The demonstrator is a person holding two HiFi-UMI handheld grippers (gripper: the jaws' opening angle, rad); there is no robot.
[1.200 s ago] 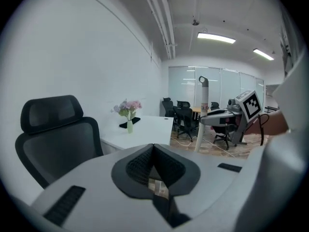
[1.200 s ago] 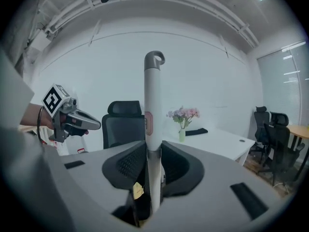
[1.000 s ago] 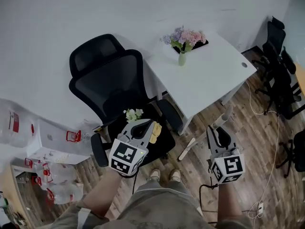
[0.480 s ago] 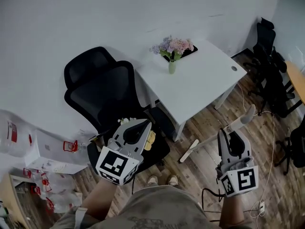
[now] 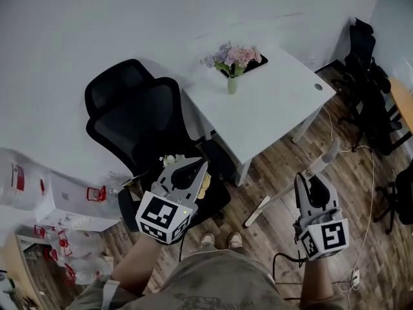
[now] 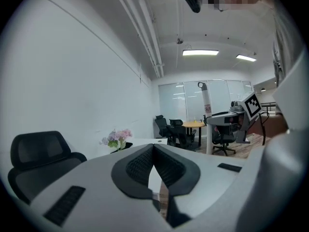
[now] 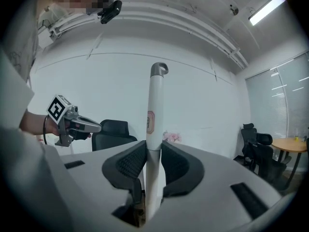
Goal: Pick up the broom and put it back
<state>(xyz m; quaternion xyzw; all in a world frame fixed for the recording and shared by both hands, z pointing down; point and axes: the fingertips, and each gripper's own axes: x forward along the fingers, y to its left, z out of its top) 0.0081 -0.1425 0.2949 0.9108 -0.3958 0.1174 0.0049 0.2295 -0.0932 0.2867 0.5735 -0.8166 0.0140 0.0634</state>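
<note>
The broom (image 5: 321, 161) is a white stick with a grey hooked cap. It slants from its lower end near the floor (image 5: 257, 212) up past my right gripper (image 5: 314, 181), which is shut on the handle. In the right gripper view the handle (image 7: 155, 110) stands upright between the ribbed pads, its cap (image 7: 159, 69) well above them. My left gripper (image 5: 195, 167) hovers over the black chair's seat with its jaws shut and nothing between them. In the left gripper view its pads (image 6: 145, 161) meet at the tips. The left gripper (image 7: 72, 123) also shows at the left of the right gripper view.
A black office chair (image 5: 139, 124) stands before me, with a yellow item (image 5: 206, 186) on its seat. Behind it is a white table (image 5: 284, 105) with a vase of flowers (image 5: 231, 60). Black chairs (image 5: 371, 76) are at the right, boxes (image 5: 71, 202) at the left, and a cable (image 5: 362, 234) on the wooden floor.
Both grippers have risen a little. The right one has carried the broom handle to the right in the head view, and the left has stayed over the chair's seat.
</note>
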